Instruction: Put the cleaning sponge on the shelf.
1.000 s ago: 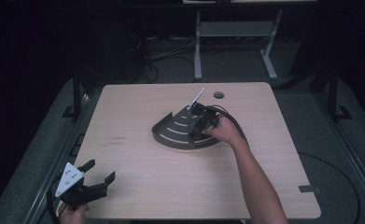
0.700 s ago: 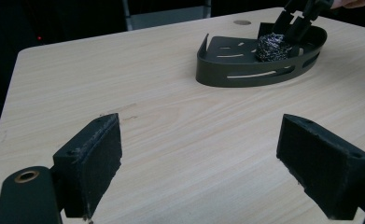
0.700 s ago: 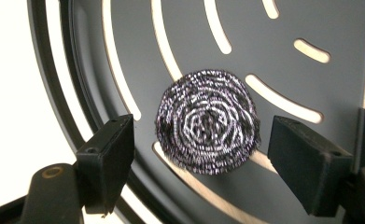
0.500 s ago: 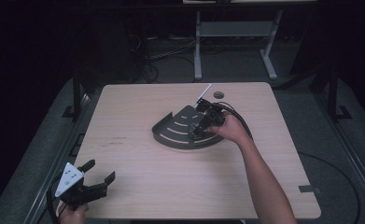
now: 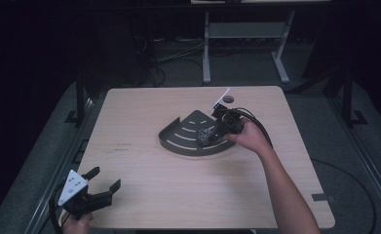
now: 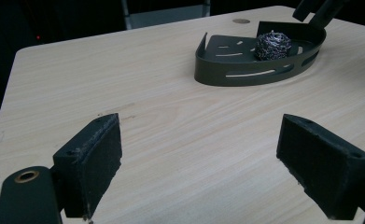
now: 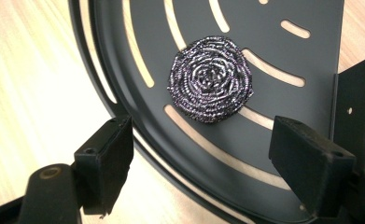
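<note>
Scourer (image 7: 211, 86) sits free in the tray (image 5: 178, 141). Your right gripper (image 5: 212, 134) hangs above, jaws just opened, nothing between. Left gripper (image 5: 98, 187) parked at the desk's near-left corner, jaws open, clear of the work.

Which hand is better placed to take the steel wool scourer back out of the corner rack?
Right. The right tongs hang open just above the steel wool scourer in the corner rack. The left tongs sit open at the table's near corner, far from the rack.
</note>
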